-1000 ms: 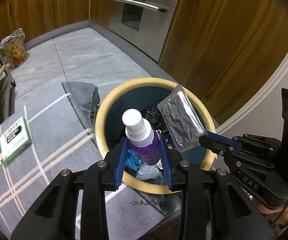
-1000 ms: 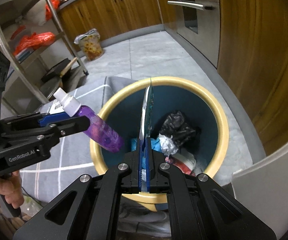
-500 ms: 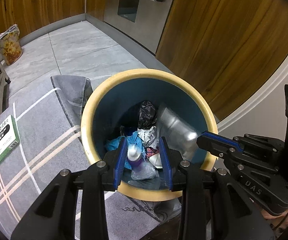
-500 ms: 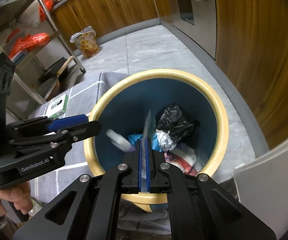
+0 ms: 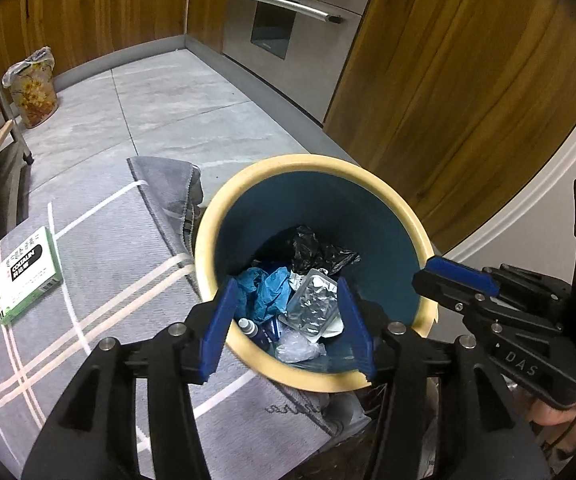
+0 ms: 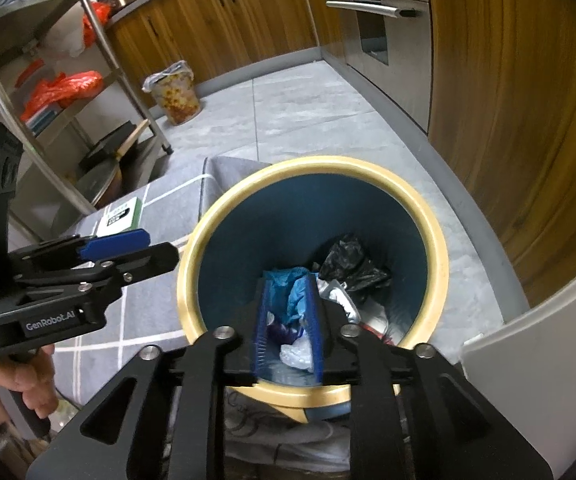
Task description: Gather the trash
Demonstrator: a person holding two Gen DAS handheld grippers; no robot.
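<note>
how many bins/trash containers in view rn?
2. The yellow-rimmed blue bin sits right below both grippers, beside the grey cloth. A smaller floral bin with a plastic liner stands on the floor by the wooden cabinets. Others may be out of frame.

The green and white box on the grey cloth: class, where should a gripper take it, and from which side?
The green and white box lies flat on the checked cloth, clear of the bin. Probably best to come from above, with fingers across its two long edges at mid-length, the narrower span.
</note>
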